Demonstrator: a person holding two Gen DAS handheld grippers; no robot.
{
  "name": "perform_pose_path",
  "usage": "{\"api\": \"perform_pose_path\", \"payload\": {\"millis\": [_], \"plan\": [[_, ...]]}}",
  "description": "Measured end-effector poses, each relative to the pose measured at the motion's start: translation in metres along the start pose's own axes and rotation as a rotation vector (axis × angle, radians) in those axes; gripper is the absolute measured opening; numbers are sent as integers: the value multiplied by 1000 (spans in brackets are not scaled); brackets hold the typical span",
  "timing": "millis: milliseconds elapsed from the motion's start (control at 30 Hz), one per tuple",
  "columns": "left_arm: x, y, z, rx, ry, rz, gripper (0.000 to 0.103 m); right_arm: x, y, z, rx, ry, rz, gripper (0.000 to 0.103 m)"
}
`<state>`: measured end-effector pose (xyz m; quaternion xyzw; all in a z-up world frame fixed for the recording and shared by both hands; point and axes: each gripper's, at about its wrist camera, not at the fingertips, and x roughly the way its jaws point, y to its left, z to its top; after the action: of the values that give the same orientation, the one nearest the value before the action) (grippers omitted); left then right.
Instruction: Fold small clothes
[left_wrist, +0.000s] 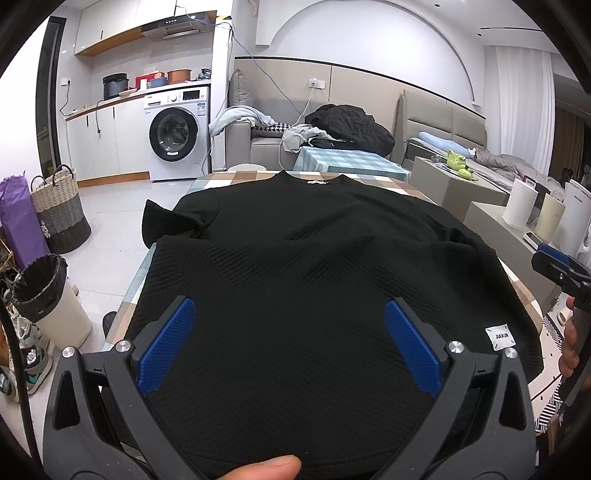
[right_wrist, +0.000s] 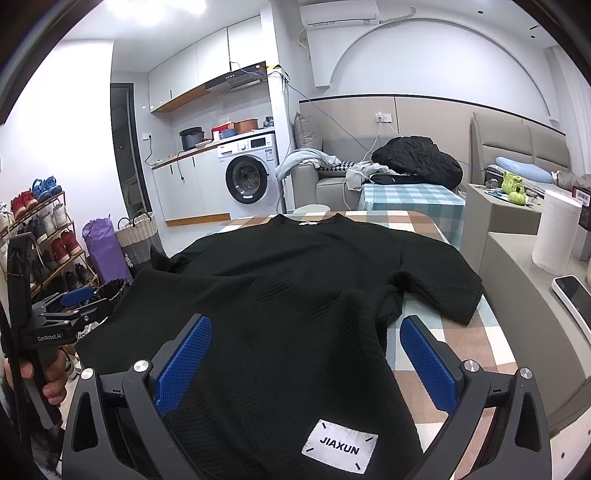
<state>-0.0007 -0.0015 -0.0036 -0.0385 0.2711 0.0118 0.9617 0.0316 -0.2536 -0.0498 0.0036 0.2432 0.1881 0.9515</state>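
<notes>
A black ribbed short-sleeved top (left_wrist: 295, 258) lies spread on a checked tablecloth (left_wrist: 221, 177), collar at the far end, hem towards me. A white JIAXUN label (left_wrist: 497, 336) sits near its right hem corner; it also shows in the right wrist view (right_wrist: 340, 445). My left gripper (left_wrist: 290, 345) is open over the left part of the hem, blue pads (left_wrist: 166, 347) wide apart. My right gripper (right_wrist: 306, 360) is open over the right hem corner of the top (right_wrist: 295, 295), just beyond the label. The left sleeve (left_wrist: 166, 221) hangs off the table edge.
The tablecloth (right_wrist: 461, 339) shows bare at the right. A bin (left_wrist: 48, 295), baskets and a shoe rack (right_wrist: 40, 236) stand on the floor at left. A grey side unit with paper rolls (right_wrist: 557, 229) and a phone (right_wrist: 576, 299) is at right. A sofa stands beyond the table.
</notes>
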Motion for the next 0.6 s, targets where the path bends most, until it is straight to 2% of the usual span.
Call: {"api": "perform_pose_path", "payload": {"millis": [600], "plan": [[1, 0, -1, -5, 10, -9, 102, -2, -1, 2, 6, 3, 5, 103]]}}
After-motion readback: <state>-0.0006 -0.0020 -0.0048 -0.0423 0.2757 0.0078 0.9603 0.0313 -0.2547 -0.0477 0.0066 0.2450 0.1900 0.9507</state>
